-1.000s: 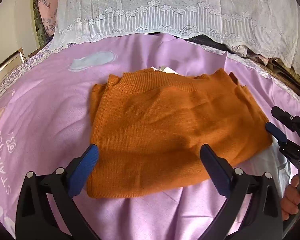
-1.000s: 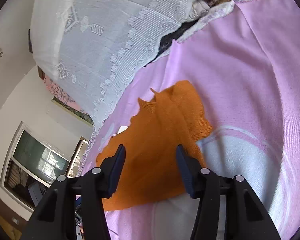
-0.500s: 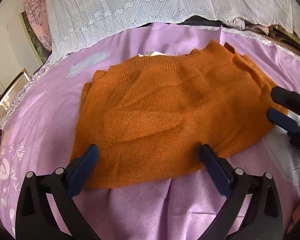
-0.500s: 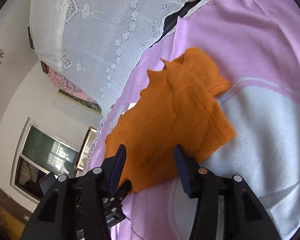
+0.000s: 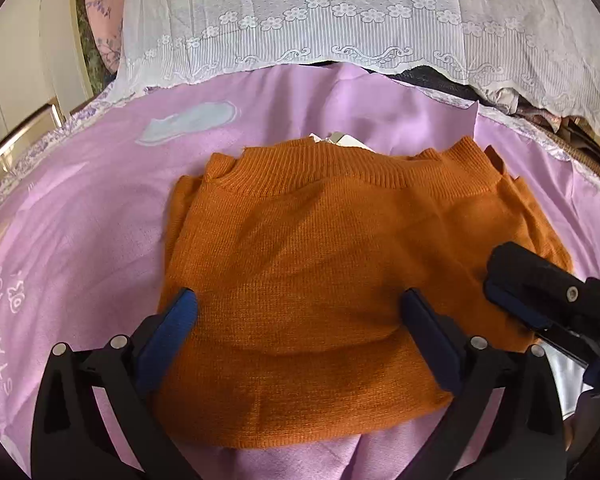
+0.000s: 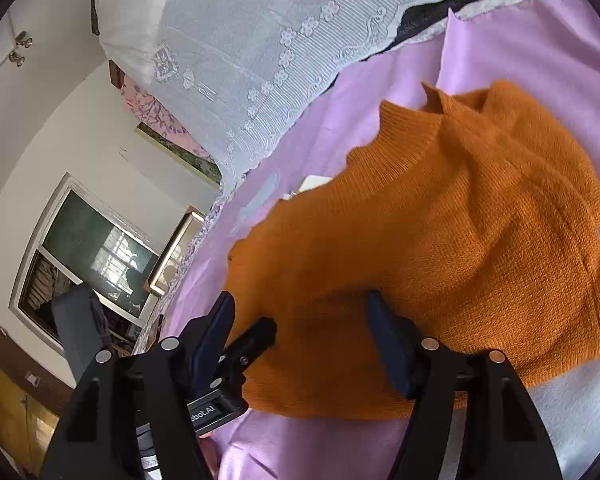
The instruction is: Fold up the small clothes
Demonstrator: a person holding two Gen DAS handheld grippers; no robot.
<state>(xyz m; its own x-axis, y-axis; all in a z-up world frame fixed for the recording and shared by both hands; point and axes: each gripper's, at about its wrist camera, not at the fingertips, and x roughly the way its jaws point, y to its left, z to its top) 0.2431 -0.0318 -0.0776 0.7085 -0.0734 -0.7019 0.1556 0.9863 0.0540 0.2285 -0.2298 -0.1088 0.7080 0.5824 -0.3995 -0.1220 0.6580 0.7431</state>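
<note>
An orange knit sweater lies folded on the pink bedsheet, collar toward the far side; it also shows in the right wrist view. My left gripper is open, its blue-padded fingers spread over the sweater's near edge. My right gripper is open, low over the sweater's near right part. It shows in the left wrist view at the sweater's right edge. The left gripper's finger shows in the right wrist view.
A white lace cover drapes over a pile at the far side of the bed. A white tag peeks out behind the collar. A window and a metal bed rail are to the left.
Both grippers have moved forward over the sweater. The right gripper now reaches over its right edge. The sweater lies in the same folded shape.
</note>
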